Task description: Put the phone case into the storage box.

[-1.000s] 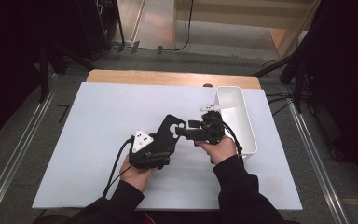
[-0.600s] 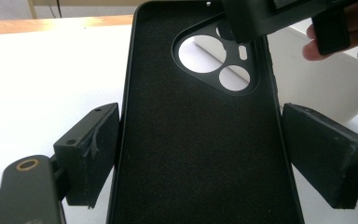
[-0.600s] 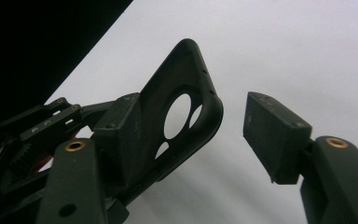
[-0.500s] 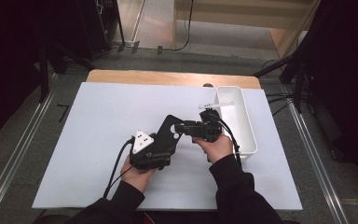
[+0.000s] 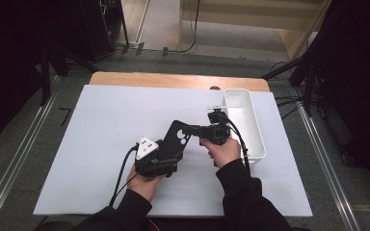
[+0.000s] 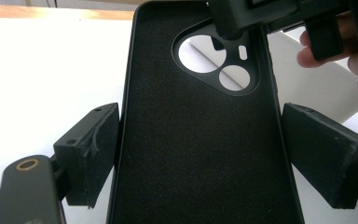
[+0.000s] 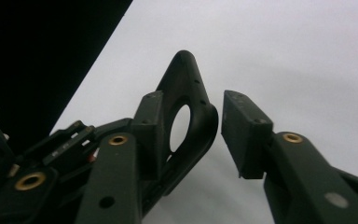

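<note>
Black phone case held above the white table between two hand-held grippers.

The matte black soft phone case [image 6: 200, 140] with its camera cutout sits lengthwise between the left gripper [image 5: 156, 156]'s jaws, which pinch its long edges. The right gripper [image 5: 197, 130]'s jaws have just been closing around the case's top corner: one pad lies against it, the other stands just off. No writing is readable. A white plastic bin [image 5: 250, 120] stands beside the right hand.
</note>
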`<action>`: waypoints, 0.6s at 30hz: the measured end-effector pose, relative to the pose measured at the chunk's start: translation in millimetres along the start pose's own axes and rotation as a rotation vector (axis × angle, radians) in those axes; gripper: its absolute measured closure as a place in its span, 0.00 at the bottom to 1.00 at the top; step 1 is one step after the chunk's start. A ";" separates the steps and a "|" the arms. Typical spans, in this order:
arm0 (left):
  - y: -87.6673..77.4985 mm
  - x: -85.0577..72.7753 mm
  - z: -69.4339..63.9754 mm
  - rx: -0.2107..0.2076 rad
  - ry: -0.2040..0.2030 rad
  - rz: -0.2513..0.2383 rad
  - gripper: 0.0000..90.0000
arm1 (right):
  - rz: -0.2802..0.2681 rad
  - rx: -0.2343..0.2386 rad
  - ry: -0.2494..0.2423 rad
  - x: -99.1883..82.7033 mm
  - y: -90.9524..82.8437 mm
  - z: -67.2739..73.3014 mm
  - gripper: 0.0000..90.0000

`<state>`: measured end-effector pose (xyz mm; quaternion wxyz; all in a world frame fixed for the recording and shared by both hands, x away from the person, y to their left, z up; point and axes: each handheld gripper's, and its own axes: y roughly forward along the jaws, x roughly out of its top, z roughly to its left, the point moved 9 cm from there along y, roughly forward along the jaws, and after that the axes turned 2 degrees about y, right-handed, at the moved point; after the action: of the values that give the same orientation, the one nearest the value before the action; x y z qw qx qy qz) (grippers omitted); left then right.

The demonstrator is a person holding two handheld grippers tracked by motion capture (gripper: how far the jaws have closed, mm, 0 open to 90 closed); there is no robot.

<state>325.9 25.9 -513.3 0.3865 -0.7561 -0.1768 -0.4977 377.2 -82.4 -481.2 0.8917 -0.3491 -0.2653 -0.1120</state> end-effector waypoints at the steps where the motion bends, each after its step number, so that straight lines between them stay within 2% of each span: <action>1: 0.2 -0.4 -1.4 -0.004 -0.007 -0.005 0.15 | 0.002 0.003 0.006 -0.1 0.0 0.1 0.68; 4: 0.5 -1.6 -2.8 -0.001 -0.008 -0.013 0.15 | 0.008 0.002 0.012 -0.7 -0.6 -0.6 0.75; 5: 0.6 -2.2 -3.4 0.004 -0.009 -0.018 0.15 | 0.008 0.013 0.028 -0.5 -1.1 0.0 0.76; 10: 0.9 -1.9 -3.3 0.007 -0.001 -0.025 0.15 | 0.002 0.030 0.051 0.2 -1.7 0.5 0.78; 18: 1.8 -3.1 -3.6 0.004 0.009 -0.021 0.15 | 0.000 0.030 0.065 0.8 -3.0 0.3 0.81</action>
<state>323.5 22.4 -516.0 0.3836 -0.7512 -0.1839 -0.5047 376.6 -84.4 -478.8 0.9051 -0.3317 -0.2377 -0.1195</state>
